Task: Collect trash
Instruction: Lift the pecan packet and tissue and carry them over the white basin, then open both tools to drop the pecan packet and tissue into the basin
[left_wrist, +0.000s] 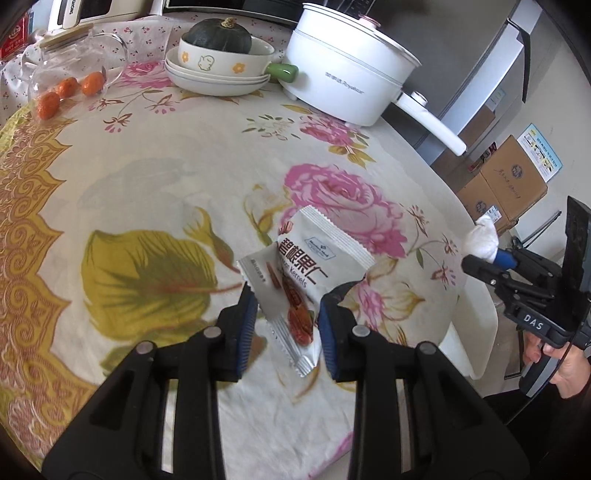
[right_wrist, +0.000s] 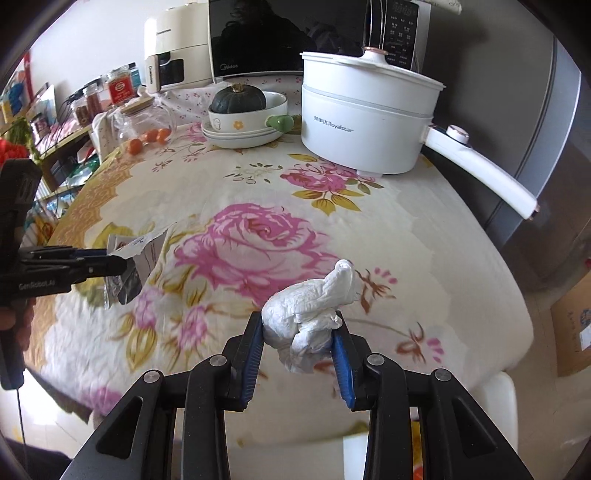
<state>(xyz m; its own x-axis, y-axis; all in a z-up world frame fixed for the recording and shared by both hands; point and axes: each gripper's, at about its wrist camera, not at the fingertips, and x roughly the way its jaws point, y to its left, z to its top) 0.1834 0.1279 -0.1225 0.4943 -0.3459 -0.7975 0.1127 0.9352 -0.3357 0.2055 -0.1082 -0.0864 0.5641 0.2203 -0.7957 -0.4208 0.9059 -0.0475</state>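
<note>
snack packet (left_wrist: 303, 280) in left claw (left_wrist: 286, 299), long axis slanting up-left to down-right

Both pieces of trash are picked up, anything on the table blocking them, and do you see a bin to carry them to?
Nothing visible blocks them. The left tongs hold the snack wrapper and the right tongs hold the crumpled tissue, both above bare tablecloth. No bin shows in either view.

Pot lid (left_wrist: 343, 11) cut off by edge; near tablecloth (right_wrist: 74, 332) blurred.
</note>
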